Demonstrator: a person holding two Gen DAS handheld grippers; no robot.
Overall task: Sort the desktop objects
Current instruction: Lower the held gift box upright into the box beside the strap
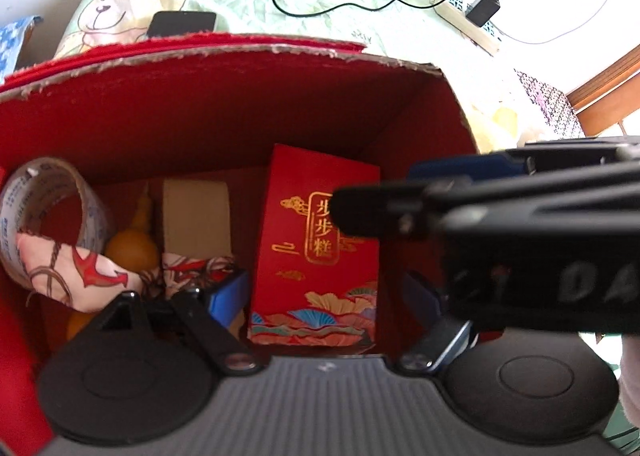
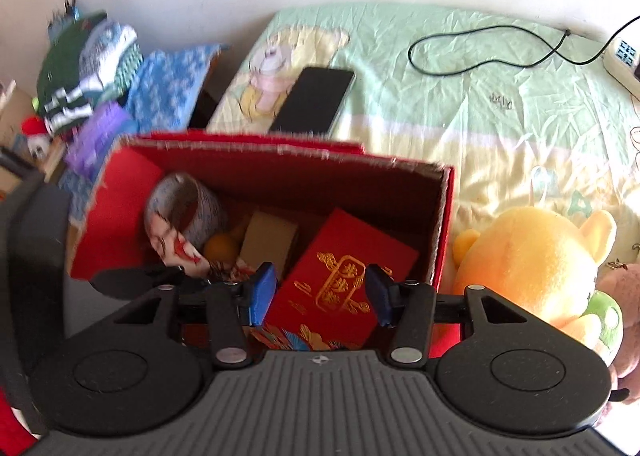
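The left gripper points down into the red cardboard box; its blue fingers stand wide apart and clasp nothing; the red gift box with gold lettering lies between and just beyond them, with a gap on both sides; to the left of the fingers sit a patterned cloth pouch, a yellow gourd, a brown carton and a roll of clear tape leaning at the box wall. The right gripper hangs over the near edge of the same box; its fingers are parted either side of the gift box without pressing it; right of them an orange plush toy rests on the bed sheet; beyond the box lie a phone and a black cable.
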